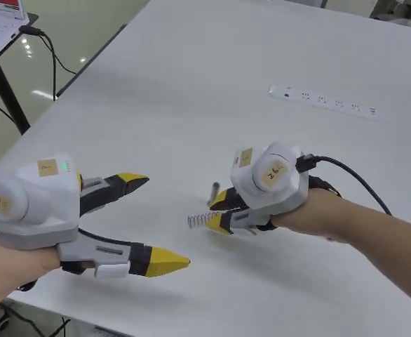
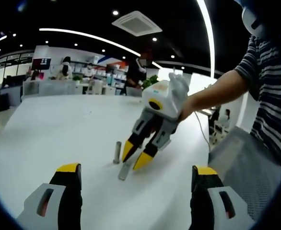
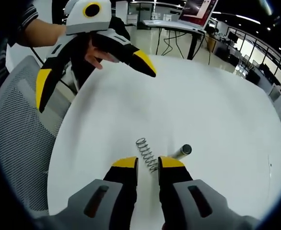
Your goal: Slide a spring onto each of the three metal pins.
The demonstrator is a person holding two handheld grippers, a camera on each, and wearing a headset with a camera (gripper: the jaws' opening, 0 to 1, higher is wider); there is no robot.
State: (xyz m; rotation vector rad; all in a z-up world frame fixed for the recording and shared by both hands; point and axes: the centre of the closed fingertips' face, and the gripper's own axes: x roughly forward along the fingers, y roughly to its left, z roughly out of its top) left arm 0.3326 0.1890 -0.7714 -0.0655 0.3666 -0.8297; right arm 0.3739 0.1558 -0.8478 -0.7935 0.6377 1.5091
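**A:** Which step is in hand?

**B:** The pick-up of the spring (image 3: 145,152). It lies flat on the table (image 1: 191,84), toward the near edge. It is just beside a metal pin (image 3: 182,151), which stands upright on its far side. I can log one pin and one spring.

**A:** Right gripper?

**B:** The right gripper (image 3: 148,164) is low at the table, its fingers drawn narrow with the spring's near end between them. I cannot tell whether they pinch the spring or merely bracket it. There seems to be a sliver of gap on one side.

**A:** Left gripper?

**B:** The left gripper (image 1: 151,220) hovers toward the near left corner. Its fingers are spread wide and hold nothing, well apart from the pin.

**A:** Progress?

**B:** My judgement is that it is early. The pin is bare and no spring is seated.

**A:** What does the next move call for?

**B:** Probably a firm grip, then a lift. The spring would then be turned upright so its bore lines up over the pin's top, and lowered. There are two risks:
- The pin looks free-standing, so a sideways nudge could tip it. The idle left gripper could steady it.
- A spring held by one end may flex off axis.
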